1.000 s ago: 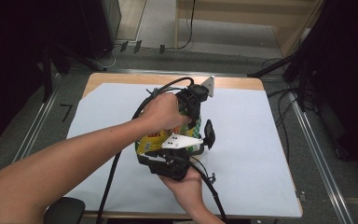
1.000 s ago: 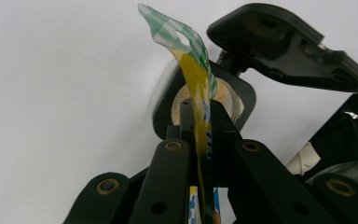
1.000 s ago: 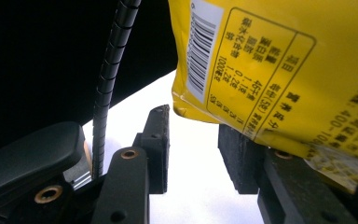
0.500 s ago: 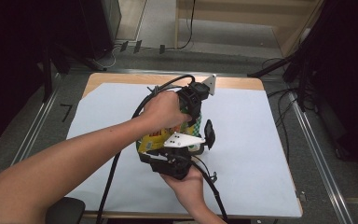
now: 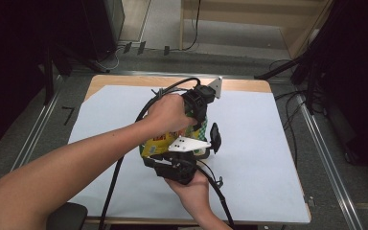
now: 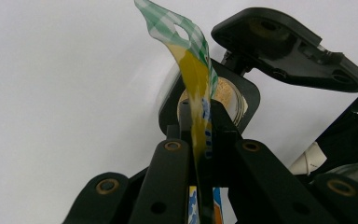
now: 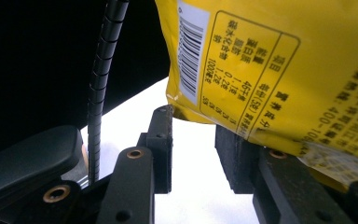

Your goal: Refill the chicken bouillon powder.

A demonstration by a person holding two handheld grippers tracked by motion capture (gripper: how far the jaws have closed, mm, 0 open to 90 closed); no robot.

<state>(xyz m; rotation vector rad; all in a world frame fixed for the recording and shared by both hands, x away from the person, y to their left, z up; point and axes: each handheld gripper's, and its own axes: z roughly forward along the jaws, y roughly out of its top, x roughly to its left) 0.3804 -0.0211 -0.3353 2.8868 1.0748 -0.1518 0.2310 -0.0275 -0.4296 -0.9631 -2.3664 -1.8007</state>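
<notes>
**Two grippers on one snack bag**

Left gripper (image 6: pixel 200 140) clamps the sealed green-checked top edge of the yellow snack bag (image 5: pixel 165 140), which stands upright above the white table cover (image 5: pixel 258 143), its long axis roughly vertical. Right gripper (image 7: pixel 193 154) sits directly under the bag's bottom corner; its jaws have just been closing, yet a gap remains and the pads are not pressing the film. The right-hand tool is therefore nearer the lower seam, likely its next grip.

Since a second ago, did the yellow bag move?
No. The bag sits at the same spot on the white sheet, held between both grippers.
</notes>
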